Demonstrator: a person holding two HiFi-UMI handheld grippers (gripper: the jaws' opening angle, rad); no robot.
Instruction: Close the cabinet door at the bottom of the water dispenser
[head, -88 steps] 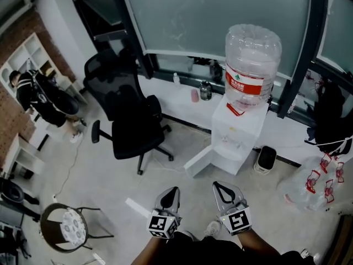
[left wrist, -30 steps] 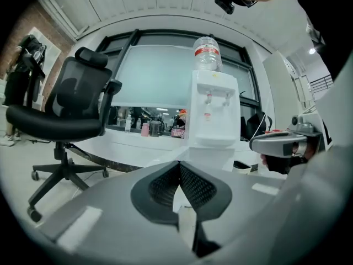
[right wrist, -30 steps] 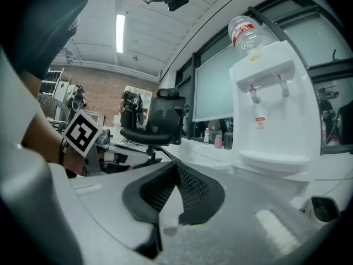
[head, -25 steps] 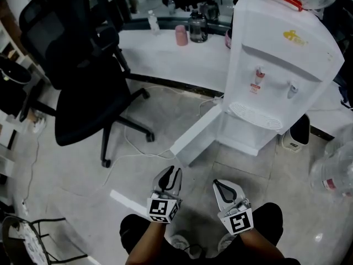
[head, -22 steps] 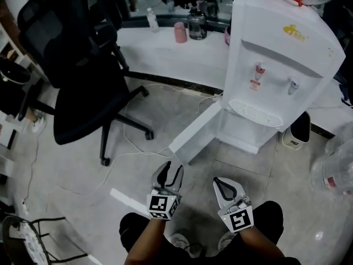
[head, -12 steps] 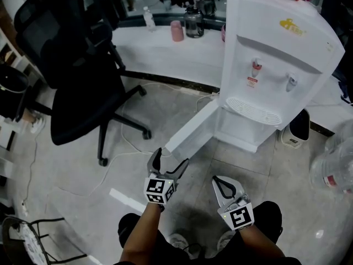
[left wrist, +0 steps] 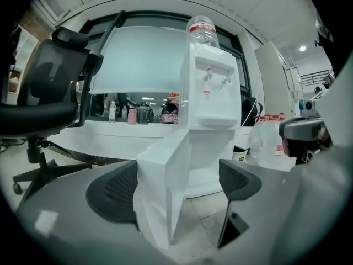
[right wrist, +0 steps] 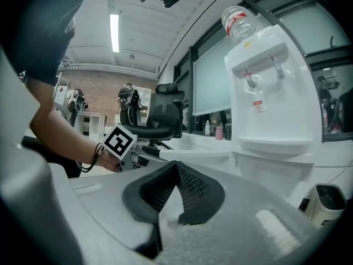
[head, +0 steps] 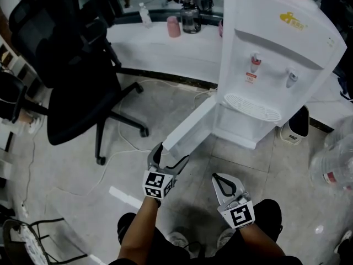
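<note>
Open for now: the cabinet door [head: 190,127] at the foot of the white water dispenser [head: 276,54] stands swung wide, jutting from the centre of the head view toward its lower left; its free edge lies between the jaws of the left gripper [head: 169,159], which have just been opening and now stand wide, the pads not pressing on the panel as far as we can see; in the left gripper view that edge fills the gap, closer to the jaw at the frame's left; we judge the gripper is set there to catch the edge and swing the door home, a step not yet done. The right gripper [head: 218,179] hangs apart at lower centre, its jaws brought together on nothing, the tips meeting in the right gripper view; we take it to be held clear of the door's path.

Behind the door, the open compartment [head: 238,127] shows bare white walls, and we see nothing stored in it; the clear bottle [left wrist: 203,29] sits upended on top of the dispenser, though how much water it holds we cannot tell; a small dark bin [head: 298,127] stands just beside the dispenser at right, its contents hidden; a pink cup [head: 174,26] rests on the white ledge [head: 165,47] at upper centre; a black office chair [head: 66,76] fills the upper left.
</note>
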